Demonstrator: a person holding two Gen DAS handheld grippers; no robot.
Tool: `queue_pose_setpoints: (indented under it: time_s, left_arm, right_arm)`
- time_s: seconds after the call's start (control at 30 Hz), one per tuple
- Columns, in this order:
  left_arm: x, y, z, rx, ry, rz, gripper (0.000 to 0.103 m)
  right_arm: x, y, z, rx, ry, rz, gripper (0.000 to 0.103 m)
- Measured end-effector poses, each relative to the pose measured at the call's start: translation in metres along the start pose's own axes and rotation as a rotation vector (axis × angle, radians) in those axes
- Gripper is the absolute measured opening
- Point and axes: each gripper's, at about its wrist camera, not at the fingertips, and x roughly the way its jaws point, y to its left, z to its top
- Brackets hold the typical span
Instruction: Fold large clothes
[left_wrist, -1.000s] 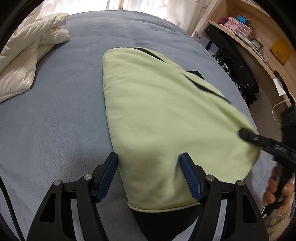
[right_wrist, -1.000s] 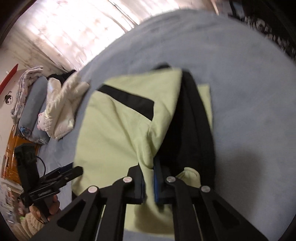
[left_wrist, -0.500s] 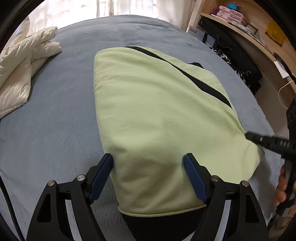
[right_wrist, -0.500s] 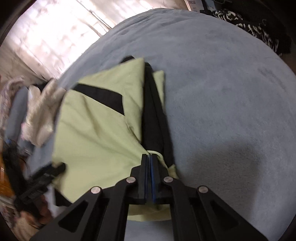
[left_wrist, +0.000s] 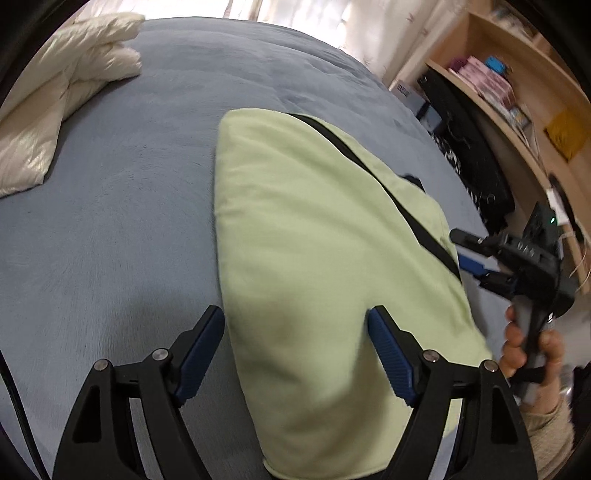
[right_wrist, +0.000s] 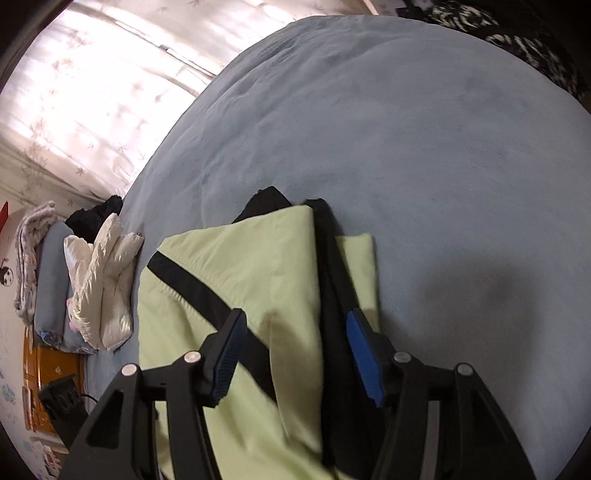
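Observation:
A pale green garment with black stripes (left_wrist: 317, 236) lies folded on the blue bed cover (left_wrist: 110, 236). It also shows in the right wrist view (right_wrist: 236, 273), with a black layer along its right edge. My left gripper (left_wrist: 295, 332) is open, its blue-padded fingers standing over the garment's near end without touching it. My right gripper (right_wrist: 291, 343) is open and empty above the garment's right side. It shows in the left wrist view (left_wrist: 469, 254) at the garment's right edge, held by a hand.
A cream puffy jacket (left_wrist: 62, 96) lies at the far left of the bed, also in the right wrist view (right_wrist: 103, 280) beside folded grey and blue laundry (right_wrist: 44, 273). Wooden shelves (left_wrist: 517, 110) with boxes and dark clothes stand to the right.
My right gripper was shut on the garment's edge; it has let go, opened and lifted clear. The garment now lies flat. My left gripper stayed open over the near end.

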Motion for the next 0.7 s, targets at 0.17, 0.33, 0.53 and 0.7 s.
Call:
queue_pose_setpoints:
  time_s: [0.17,0.33,0.53,0.7]
  left_arm:
    - [0.014,0.010,0.008,-0.029,0.008,-0.023,0.078]
    - [0.021,0.008,0.010,-0.031,0.016,-0.023,0.079]
    - [0.016,-0.020,0.009,0.075,0.039,-0.003,0.079]
    - [0.025,-0.042,0.003,0.140,0.030,0.068,0.080]
  right_arm:
    - [0.017,0.015,0.006,-0.101,0.007,-0.042,0.042]
    - [0.013,0.030,-0.003,-0.225,-0.025,-0.152,0.004]
    - [-0.046,0.020,-0.034,-0.231,-0.171,-0.283,0.002]
    - [-0.046,-0.007,-0.049,-0.203,-0.145,-0.334,0.002]
